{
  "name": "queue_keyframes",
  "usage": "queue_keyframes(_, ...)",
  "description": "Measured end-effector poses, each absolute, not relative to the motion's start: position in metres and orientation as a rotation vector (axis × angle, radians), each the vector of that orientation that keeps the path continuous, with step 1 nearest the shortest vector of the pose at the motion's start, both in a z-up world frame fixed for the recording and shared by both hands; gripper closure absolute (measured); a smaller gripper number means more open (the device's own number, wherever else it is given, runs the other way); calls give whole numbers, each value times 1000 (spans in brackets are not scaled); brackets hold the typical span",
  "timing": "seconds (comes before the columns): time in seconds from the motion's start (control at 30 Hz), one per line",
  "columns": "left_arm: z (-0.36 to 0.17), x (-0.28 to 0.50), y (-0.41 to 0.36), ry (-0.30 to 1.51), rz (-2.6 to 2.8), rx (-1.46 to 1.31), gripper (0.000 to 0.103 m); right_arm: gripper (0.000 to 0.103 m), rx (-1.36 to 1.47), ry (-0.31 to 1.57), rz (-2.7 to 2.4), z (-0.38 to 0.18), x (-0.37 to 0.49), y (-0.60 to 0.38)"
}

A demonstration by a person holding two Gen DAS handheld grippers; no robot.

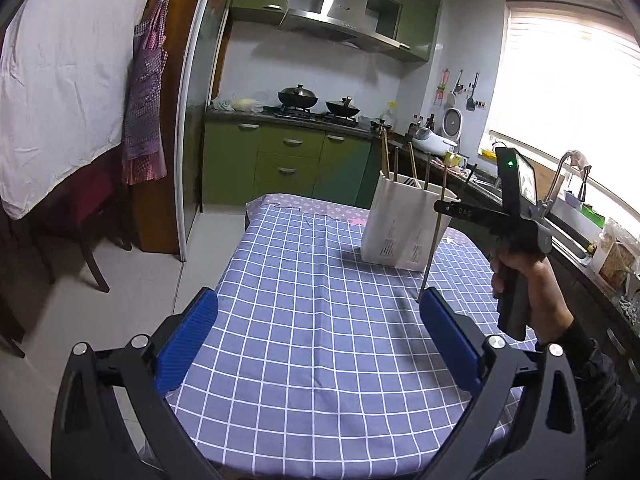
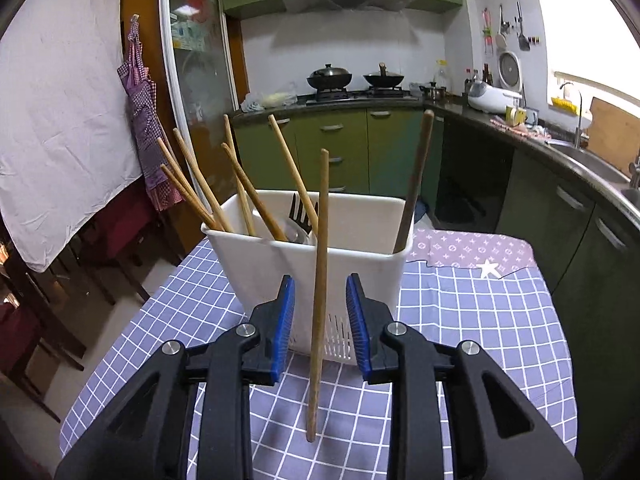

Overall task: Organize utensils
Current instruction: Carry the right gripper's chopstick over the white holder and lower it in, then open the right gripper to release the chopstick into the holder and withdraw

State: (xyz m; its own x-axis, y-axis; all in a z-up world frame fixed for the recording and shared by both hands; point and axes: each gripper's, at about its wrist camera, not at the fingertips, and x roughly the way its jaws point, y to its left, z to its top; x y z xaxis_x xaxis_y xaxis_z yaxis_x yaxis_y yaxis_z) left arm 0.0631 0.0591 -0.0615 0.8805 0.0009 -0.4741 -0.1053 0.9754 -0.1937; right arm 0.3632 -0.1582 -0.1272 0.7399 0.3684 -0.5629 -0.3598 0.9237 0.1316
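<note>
Your right gripper (image 2: pixel 320 322) stood slightly parted around an upright chopstick (image 2: pixel 319 280), pads clear, before the white utensil holder (image 2: pixel 360 264). Regrip it, then lift it in. Your left gripper (image 1: pixel 318 334) gaped empty.

Between my left tool (image 1: pixel 318 336) and the white plastic utensil caddy (image 1: pixel 404 226), the blue checked tabletop (image 1: pixel 304 280) lies bare and passable. Ahead of my right tool (image 2: pixel 320 322), a loose wooden chopstick (image 2: pixel 319 296) stands between the parted pads, with the caddy wall directly behind it blocking forward travel.
</note>
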Motion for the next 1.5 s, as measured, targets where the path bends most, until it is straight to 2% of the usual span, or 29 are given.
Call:
queue_keyframes(0.27, -70, 67, 62, 518, 50, -232, 7, 77, 8, 656, 394, -127, 379, -150)
queue_keyframes(0.3, -71, 67, 62, 519, 51, -234, 7, 78, 11, 659, 394, -128, 380, -150)
queue_keyframes(0.33, -71, 66, 63, 519, 52, -237, 7, 83, 7, 666, 387, -129, 382, -149)
queue_keyframes(0.37, -71, 66, 63, 520, 52, -238, 7, 95, 2, 676, 382, -129, 386, -148)
queue_keyframes(0.6, -72, 65, 66, 524, 54, -246, 7, 95, 77, 686, 437, -115, 364, -161)
queue_keyframes(0.83, -74, 65, 64, 533, 40, -255, 7, 95, 85, 504, 472, -40, 324, -177)
queue_keyframes(1.1, -70, 59, 62, 514, 40, -245, 7, 95, 79, 269, 369, 40, 347, -183)
queue_keyframes(1.23, -72, 59, 66, 518, 49, -248, 7, 95, 52, 277, 317, 35, 375, -178)
queue_keyframes(1.5, -79, 65, 68, 542, 52, -261, 7, 95, 18, 419, 324, -20, 409, -165)
